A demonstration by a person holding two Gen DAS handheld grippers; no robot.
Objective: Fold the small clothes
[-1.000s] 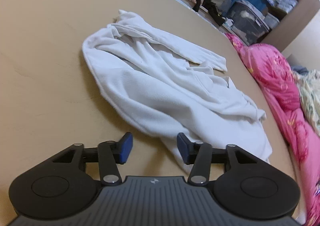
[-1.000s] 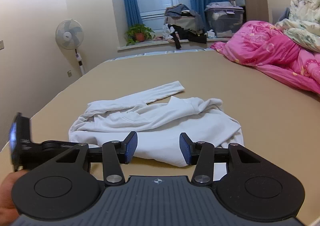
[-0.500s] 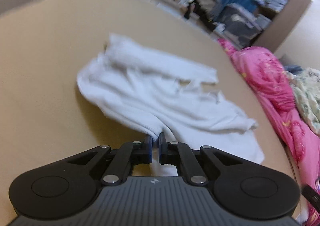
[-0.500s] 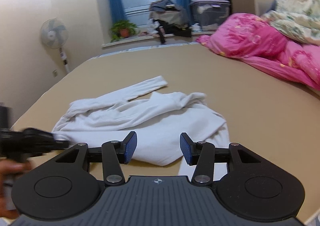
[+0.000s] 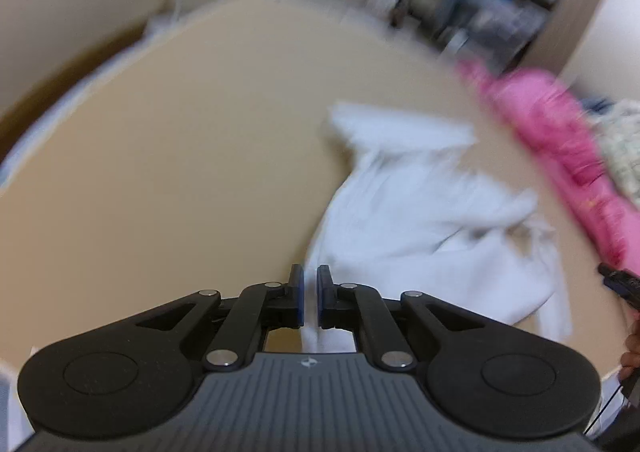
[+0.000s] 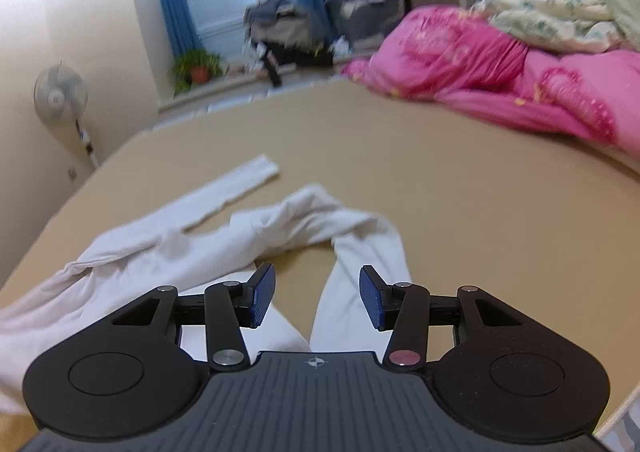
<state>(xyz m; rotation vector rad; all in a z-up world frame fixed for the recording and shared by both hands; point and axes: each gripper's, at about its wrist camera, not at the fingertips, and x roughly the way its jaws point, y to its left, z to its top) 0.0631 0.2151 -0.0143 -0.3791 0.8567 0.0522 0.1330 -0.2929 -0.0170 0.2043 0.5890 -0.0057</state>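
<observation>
A: Left gripper (image 5: 310, 298) status?

B: Clamped on an edge of the white garment (image 5: 432, 212). Cloth runs down between the pads, jaws nearly together. The log shows the gap creeping slightly wider, so the pinch isn't fully settled.

A: Right gripper (image 6: 317, 302)?

B: Jaws about half apart, nothing held. A strip of the same garment (image 6: 224, 236) lies just under and ahead of them, no pad touching it.

A: Where's the garment overall?

B: On the tan bed (image 5: 180, 172), strung out ahead and to the right of the left gripper. In the right view a sleeve points away to the left. Pink quilt (image 6: 500, 72) sits well beyond it.

A: Why that hold?

B: My read: left pulls one edge to spread the cloth flat, right waits to take a second edge.

A: Change from a second ago?

B: Left was open above a bunched heap. It has since shut and dragged the garment out long. Left view is blurred. Right's jaw gap hasn't changed.
</observation>
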